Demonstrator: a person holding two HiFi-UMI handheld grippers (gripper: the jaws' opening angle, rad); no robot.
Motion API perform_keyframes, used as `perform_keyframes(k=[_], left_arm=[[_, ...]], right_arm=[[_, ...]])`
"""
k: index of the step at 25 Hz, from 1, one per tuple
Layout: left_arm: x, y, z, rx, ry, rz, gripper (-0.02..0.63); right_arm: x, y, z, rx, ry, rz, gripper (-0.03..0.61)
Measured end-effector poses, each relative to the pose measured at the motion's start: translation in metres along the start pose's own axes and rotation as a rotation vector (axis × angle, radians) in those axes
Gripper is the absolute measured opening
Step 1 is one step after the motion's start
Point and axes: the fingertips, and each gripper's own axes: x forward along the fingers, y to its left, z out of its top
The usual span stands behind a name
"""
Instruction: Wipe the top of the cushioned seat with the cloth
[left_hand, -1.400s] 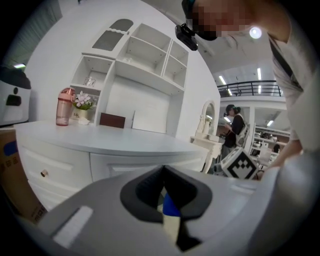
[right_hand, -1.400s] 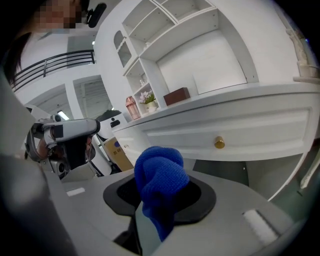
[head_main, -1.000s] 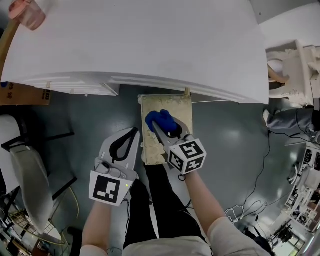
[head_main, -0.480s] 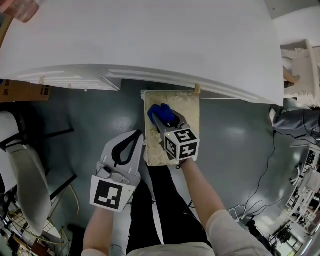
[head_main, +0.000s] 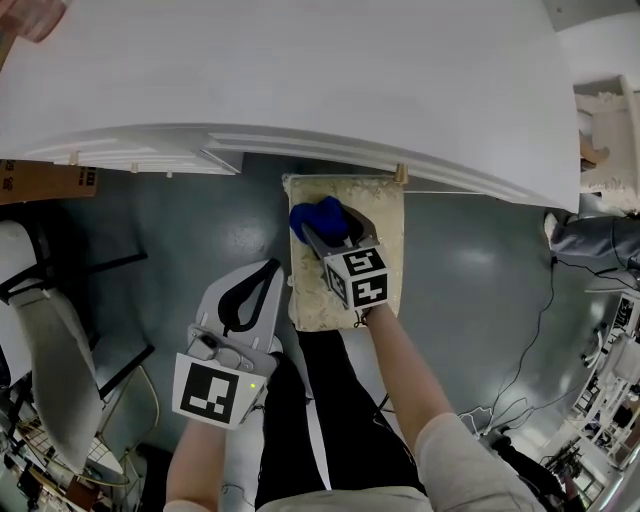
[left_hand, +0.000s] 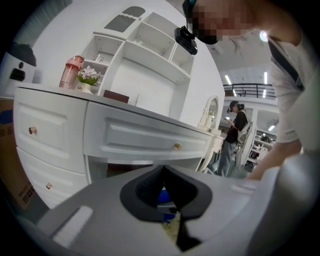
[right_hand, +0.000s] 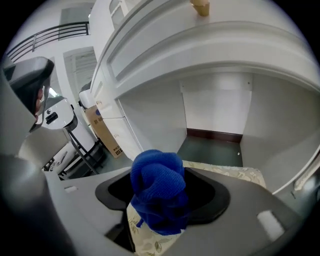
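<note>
1. Right gripper (head_main: 326, 236): you hold it over the square cream cushioned seat with a leaf pattern (head_main: 385, 230). Its marker cube sits above the seat's middle, and its jaws point toward the desk. The jaws are pinching the bunched blue knitted cloth (right_hand: 159, 195), which bulges up and out between them.

2. Blue cloth: it sits at the far left part of the seat's top, close to the edge nearest the desk. Its lower folds hang down to the patterned fabric.

3. Cushioned seat: it stands on the dark grey-green floor (head_main: 200, 230). Its far edge is tucked just under the front lip of the white desk with panelled drawers (head_main: 300, 70). Your legs meet its near edge.

4. Left gripper (head_main: 264, 276): you hold it over the floor just beside the seat's left edge, apart from the cloth. Its jaws are pressed together at the tips and carry nothing. The left gripper view shows only the hollow between the black pads, with the cloth and seat beyond it.

5. Surroundings: a brass drawer knob (left_hand: 177, 146) on the desk front. A pink bottle (left_hand: 71, 72) on the desk top. A brown cardboard box (head_main: 45, 182) under the desk at your left. A pale chair on a black frame (head_main: 50, 340) stands further left.
</note>
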Motion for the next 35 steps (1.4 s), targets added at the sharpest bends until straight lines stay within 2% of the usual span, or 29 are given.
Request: perform_keyframes(k=[2, 6, 9, 12, 19, 35], left_arm=[[0.001, 0.000, 0.001, -0.001, -0.005, -0.001, 0.000], [0.002, 0.000, 0.000, 0.004, 0.000, 0.004, 0.000], [0.003, 0.001, -0.001, 0.004, 0.006, 0.010, 0.000], [0.006, 0.000, -0.003, 0.008, 0.015, 0.011, 0.000], [0.014, -0.004, -0.004, 0.021, 0.024, 0.000, 0.000], [0.033, -0.024, -0.002, 0.030, 0.029, -0.036, 0.000]], right_arm=[[-0.004, 0.000, 0.002, -0.025, -0.003, -0.016, 0.281], [0.005, 0.008, -0.006, -0.073, 0.059, -0.026, 0.187], [0.019, 0.017, -0.017, -0.148, 0.122, -0.028, 0.163], [0.024, 0.016, -0.019, -0.220, 0.123, -0.049, 0.149], [0.016, -0.004, -0.022, -0.194, 0.096, -0.046, 0.140], [-0.034, -0.103, -0.040, -0.029, 0.078, -0.185, 0.141]])
